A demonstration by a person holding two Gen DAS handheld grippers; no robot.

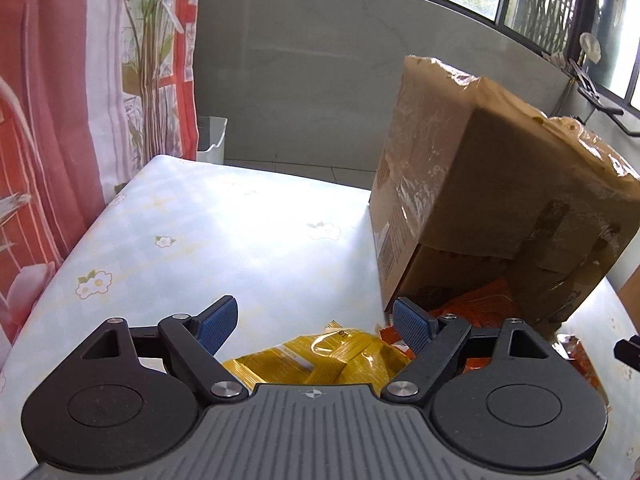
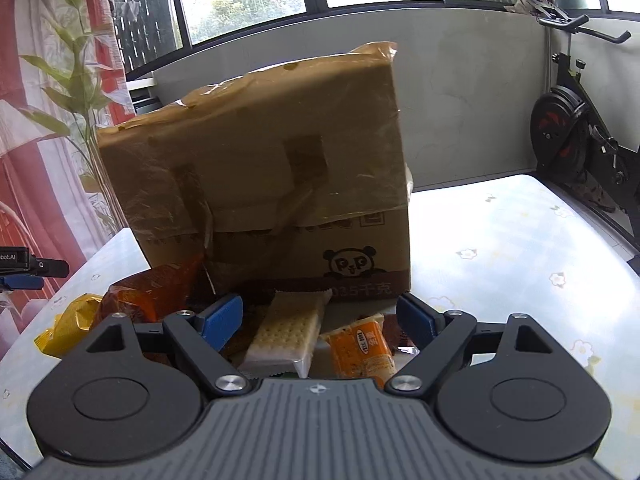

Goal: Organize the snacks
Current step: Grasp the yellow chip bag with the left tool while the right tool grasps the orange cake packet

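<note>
A taped cardboard box [image 1: 480, 184] stands on the table, also in the right wrist view [image 2: 264, 176]. Snack packs lie in front of it. My left gripper [image 1: 316, 322] is open above a yellow snack bag [image 1: 320, 360], with an orange pack [image 1: 484, 312] to its right by the box. My right gripper [image 2: 320, 318] is open over a clear cracker pack [image 2: 288, 332] and a small orange pack [image 2: 360, 350]. A larger orange pack [image 2: 156, 288] and the yellow bag [image 2: 68, 328] lie to its left.
The table has a pale flowered cloth [image 1: 208, 236]. A red and white curtain [image 1: 80, 100] hangs on the left. An exercise bike [image 2: 576, 136] stands past the table's right edge. The other gripper's tip [image 2: 28, 266] shows at the left edge.
</note>
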